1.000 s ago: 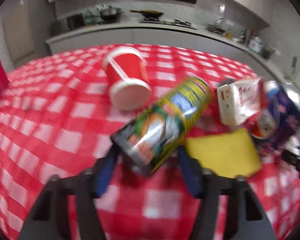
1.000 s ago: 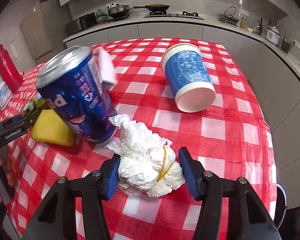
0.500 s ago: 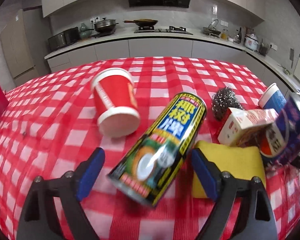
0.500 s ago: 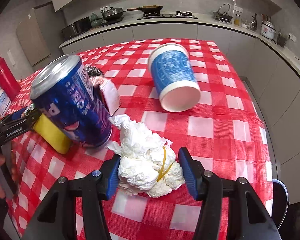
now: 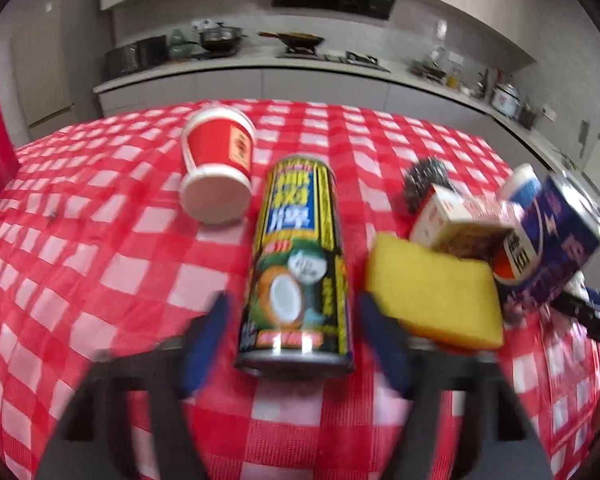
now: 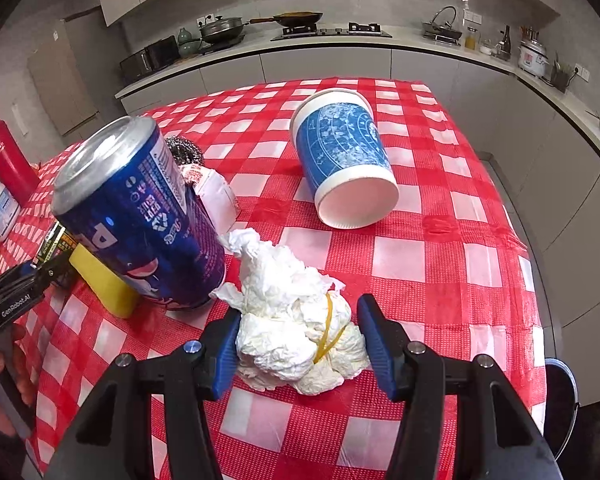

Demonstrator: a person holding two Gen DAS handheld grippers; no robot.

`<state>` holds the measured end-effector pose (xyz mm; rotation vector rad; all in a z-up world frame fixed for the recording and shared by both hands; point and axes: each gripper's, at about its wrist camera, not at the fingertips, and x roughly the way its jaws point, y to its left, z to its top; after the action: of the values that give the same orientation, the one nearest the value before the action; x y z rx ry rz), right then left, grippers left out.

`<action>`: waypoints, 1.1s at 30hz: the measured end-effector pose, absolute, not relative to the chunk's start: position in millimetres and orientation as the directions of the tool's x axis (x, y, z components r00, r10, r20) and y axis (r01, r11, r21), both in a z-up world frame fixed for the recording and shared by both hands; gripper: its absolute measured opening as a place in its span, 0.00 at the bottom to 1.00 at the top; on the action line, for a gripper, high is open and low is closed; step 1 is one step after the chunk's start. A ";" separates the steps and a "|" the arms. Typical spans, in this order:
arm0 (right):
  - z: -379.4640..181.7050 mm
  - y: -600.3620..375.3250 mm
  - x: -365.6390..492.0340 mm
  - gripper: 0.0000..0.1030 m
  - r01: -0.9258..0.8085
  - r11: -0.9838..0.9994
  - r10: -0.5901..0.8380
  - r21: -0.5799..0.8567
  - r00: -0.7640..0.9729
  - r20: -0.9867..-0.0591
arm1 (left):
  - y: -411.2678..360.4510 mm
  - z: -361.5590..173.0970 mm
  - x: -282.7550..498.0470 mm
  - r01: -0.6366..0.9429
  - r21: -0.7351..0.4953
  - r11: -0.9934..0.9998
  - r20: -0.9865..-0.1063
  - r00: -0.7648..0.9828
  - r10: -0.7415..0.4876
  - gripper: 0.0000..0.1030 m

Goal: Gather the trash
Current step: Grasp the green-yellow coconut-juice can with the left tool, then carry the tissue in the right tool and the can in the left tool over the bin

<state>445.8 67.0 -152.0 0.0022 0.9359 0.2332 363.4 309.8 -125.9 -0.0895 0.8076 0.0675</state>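
The left gripper is opening, its blue pads standing clear on either side of the coconut-drink can, which stands upright on the red-checked tablecloth between them without being pressed. The right gripper has its blue pads against both sides of the crumpled white tissue wad, bound with a yellow rubber band, so it is clamped on the wad, which rests on the cloth. Just right of the coconut can lies a yellow sponge, and behind it a small white carton, a steel scouring ball and a blue cola can tilted against them. In the right wrist view the cola can leans just beside the tissue wad. A red paper cup lies on its side beyond the coconut can, and a blue paper cup lies on its side farther across the table. A red bottle stands at the left edge.
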 end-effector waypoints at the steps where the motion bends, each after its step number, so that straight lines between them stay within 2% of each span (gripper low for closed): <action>1: -152.3 67.0 446.1 0.56 -0.198 0.975 0.199 0.102 0.568 -0.798 | 310.2 -123.2 369.6 -0.102 -0.046 0.994 -0.716 0.697 0.038 0.91; 5: -154.0 69.6 448.3 0.56 -0.198 0.976 0.192 0.095 0.564 -0.803 | 314.8 -130.2 404.0 -0.108 -0.025 0.994 -0.750 0.659 0.053 0.89; 7: -155.7 71.3 449.2 0.56 -0.196 0.977 0.187 0.090 0.559 -0.808 | 320.3 -140.3 412.9 -0.103 -0.044 0.994 -0.781 0.624 0.030 0.60; 8: -156.2 72.0 449.5 0.56 -0.195 0.976 0.188 0.092 0.557 -0.809 | 323.6 -144.9 415.4 -0.104 -0.075 0.992 -0.794 0.608 0.004 0.52; 18: -145.6 75.7 440.4 0.55 -0.197 0.977 0.186 0.085 0.584 -0.790 | 312.7 -135.8 371.0 -0.135 -0.051 0.990 -0.746 0.664 0.052 0.52; 33: -135.1 70.2 420.0 0.55 -0.208 0.975 0.190 0.078 0.601 -0.776 | 314.7 -131.4 332.3 -0.156 -0.062 0.986 -0.730 0.681 0.062 0.52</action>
<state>420.0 70.2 -135.1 -0.0206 0.8967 0.2306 332.3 314.7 -131.4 -0.1224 0.8131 0.1226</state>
